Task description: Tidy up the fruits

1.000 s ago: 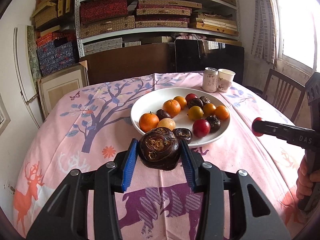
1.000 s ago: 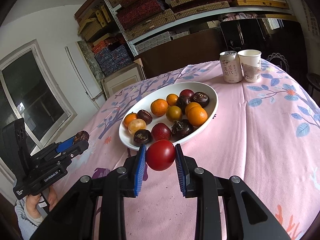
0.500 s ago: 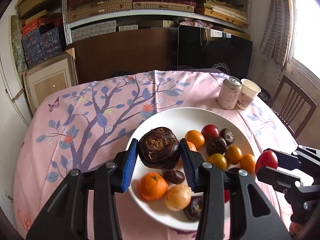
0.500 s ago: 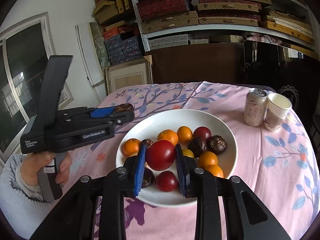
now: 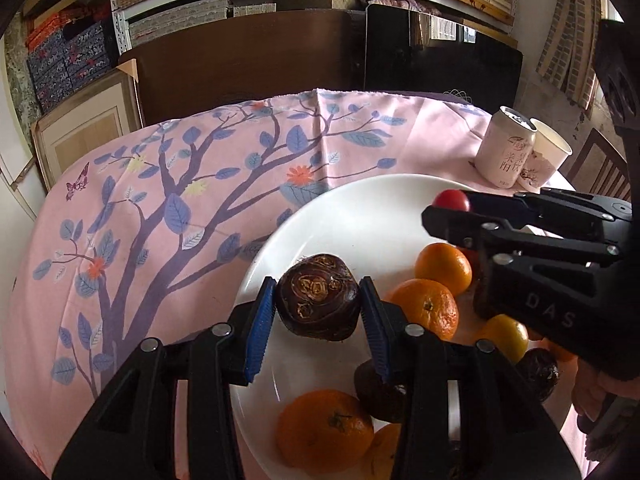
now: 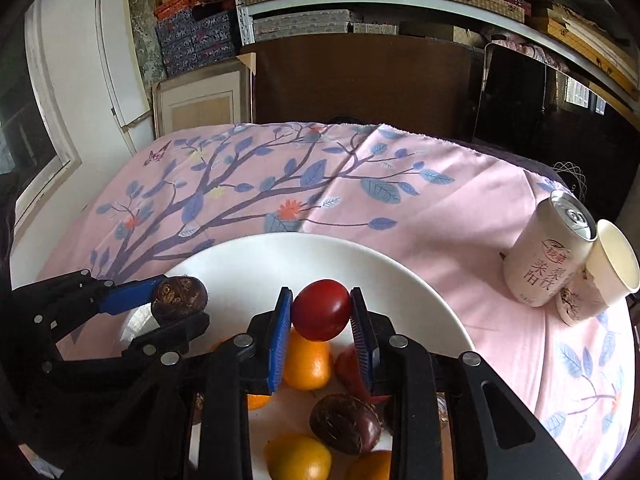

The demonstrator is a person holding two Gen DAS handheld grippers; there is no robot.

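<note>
- Left gripper clamped on dark water chestnut, right gripper on red fruit.
- Both over the white plate; placing step.
- Next, probably: lower onto bare plate, then open.

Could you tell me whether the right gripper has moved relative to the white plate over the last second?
Yes. The right gripper, holding the red fruit, was short of the white plate's near rim; now it is forward over the plate.

The right gripper hides several fruits on the white plate.
</note>
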